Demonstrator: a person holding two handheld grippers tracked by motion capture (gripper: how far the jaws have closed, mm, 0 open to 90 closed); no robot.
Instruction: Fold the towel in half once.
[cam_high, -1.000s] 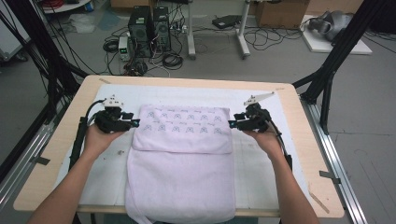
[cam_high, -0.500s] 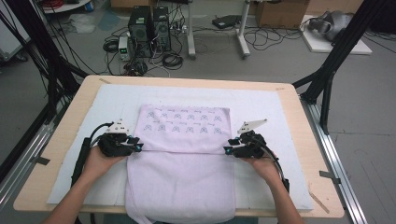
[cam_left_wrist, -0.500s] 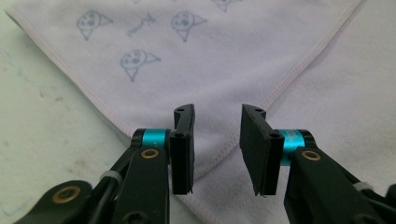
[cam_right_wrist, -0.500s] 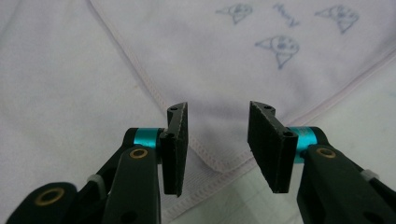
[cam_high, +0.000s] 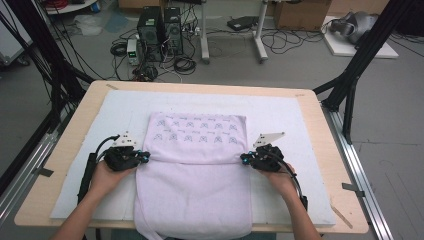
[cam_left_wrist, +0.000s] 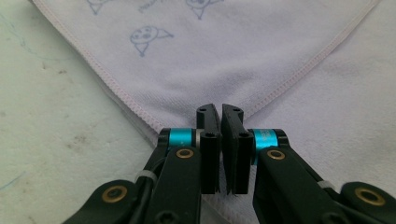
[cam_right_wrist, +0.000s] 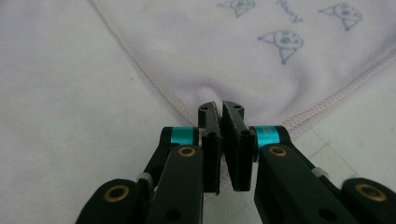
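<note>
I am looking down on the pale lilac towel (cam_high: 195, 175), which is lying on the white mat (cam_high: 280, 112) in the middle of the table (cam_high: 320, 107), its far part folded over the near part (the folded flap is showing small printed figures). The near end is hanging slightly over the table's near edge. My left gripper (cam_high: 145, 158) is sitting at the left corner of the flap, and its jaws have just been closing; in the left gripper view (cam_left_wrist: 220, 112) they are standing narrow, pinching the stitched corner of the towel. My right gripper (cam_high: 245, 159) is doing the same at the right corner, jaws nearly together on the hem (cam_right_wrist: 219, 109).
</note>
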